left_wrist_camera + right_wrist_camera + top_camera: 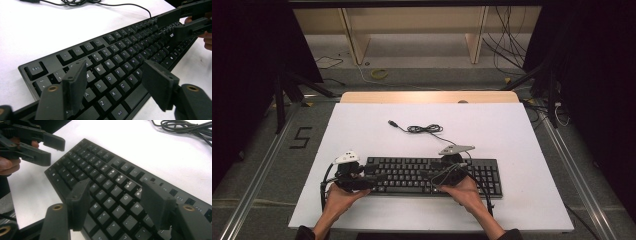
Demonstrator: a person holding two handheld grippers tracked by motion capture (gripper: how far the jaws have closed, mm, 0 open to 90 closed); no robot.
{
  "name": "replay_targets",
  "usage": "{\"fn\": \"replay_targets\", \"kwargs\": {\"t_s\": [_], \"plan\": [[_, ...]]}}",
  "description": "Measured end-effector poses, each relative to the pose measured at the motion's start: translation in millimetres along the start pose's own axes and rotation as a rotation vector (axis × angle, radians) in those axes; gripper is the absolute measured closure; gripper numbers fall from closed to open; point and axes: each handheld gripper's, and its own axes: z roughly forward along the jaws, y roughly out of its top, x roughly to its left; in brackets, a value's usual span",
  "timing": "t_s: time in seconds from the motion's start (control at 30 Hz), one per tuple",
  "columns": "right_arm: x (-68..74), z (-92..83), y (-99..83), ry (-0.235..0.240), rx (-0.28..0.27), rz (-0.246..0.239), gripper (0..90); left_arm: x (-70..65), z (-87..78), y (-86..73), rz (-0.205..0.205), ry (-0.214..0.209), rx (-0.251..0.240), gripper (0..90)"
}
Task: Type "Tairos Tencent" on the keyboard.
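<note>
A white table (362, 125) carries a black keyboard (432, 176) near its front edge, with the cable (424, 129) coiled behind it. The left gripper (115, 82) hovers over the letter keys, jaws wide and empty. The right gripper (115, 202) hangs over the middle keys, equally wide, holding nothing. Lowered carelessly, a jaw tip could probably snag a keycap or push the keyboard askew.

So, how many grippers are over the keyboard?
2: the left gripper over the keyboard's left end, the right gripper above its middle-right keys. Both stand open.
</note>
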Motion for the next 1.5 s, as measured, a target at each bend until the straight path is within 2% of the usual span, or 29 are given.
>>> {"fn": "replay_targets", "kwargs": {"t_s": [0.13,0.47,0.67,0.93,1.07,1.5], "plan": [[2.9,-1.5,-0.5,0.002,-0.002,-0.007,39.2,-0.3,0.6,0.2,0.01,0.009,0.013,41.8],[4.8,-5.7,-3.0,0.001,-0.016,-0.014,36.3,1.7,4.5,0.7,0.005,0.017,0.051,53.6],[7.1,-8.2,-3.7,0.004,-0.018,-0.024,35.2,0.2,7.7,2.0,0.023,0.021,0.072,65.5],[10.2,-10.1,-5.7,0.009,-0.02,-0.033,32.3,-0.5,16.6,3.7,0.042,0.05,0.127,82.7],[12.0,-10.9,-6.3,0.013,-0.02,-0.036,32.0,-0.5,18.7,4.3,0.055,0.057,0.141,88.4],[14.3,-12.5,-7.8,0.018,-0.02,-0.044,31.0,0.3,24.3,4.3,0.045,0.072,0.178,89.1]]}}
